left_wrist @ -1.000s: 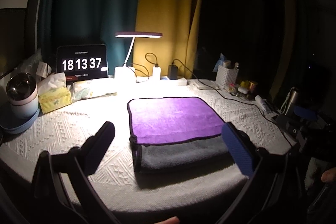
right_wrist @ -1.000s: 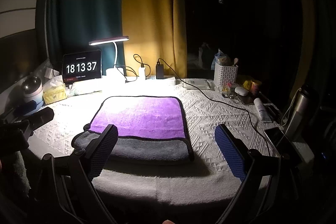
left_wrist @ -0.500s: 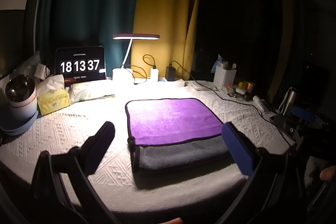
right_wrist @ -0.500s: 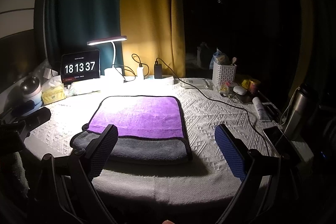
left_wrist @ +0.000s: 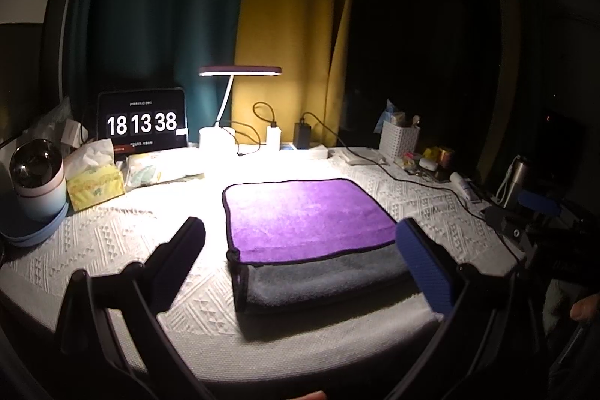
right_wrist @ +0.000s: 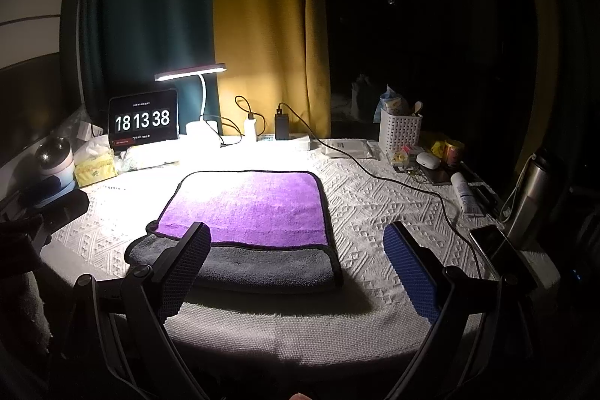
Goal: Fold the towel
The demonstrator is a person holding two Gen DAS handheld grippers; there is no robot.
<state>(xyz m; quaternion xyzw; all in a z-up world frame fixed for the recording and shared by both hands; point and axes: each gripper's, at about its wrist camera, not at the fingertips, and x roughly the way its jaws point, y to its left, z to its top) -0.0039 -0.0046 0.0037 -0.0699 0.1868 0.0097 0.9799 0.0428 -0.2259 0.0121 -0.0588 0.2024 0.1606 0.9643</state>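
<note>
Towel (left_wrist: 311, 235) sits folded mid-table on the white tablecloth (left_wrist: 112, 242), purple layer on top, grey layer poking out along the 6 o'clock edge. Left gripper (left_wrist: 300, 250) and right gripper (right_wrist: 296, 250) both hang above the near edge, jaws spread wide, gripping nothing. Clock display (right_wrist: 142, 120) at 10 o'clock, lamp (right_wrist: 190, 73) beside it.

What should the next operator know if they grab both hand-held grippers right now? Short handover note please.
Left hand-held gripper: open, holding nothing, hovering at the near table edge.
Right hand-held gripper: open, holding nothing, same height.
Towel: flat mid-table on the white cloth, under the desk lamp; purple layer folded over the grey, with a grey strip showing along the near side.
Done: one fold, by the look of it.
Left: probably another fold, or squaring the edges.
</note>
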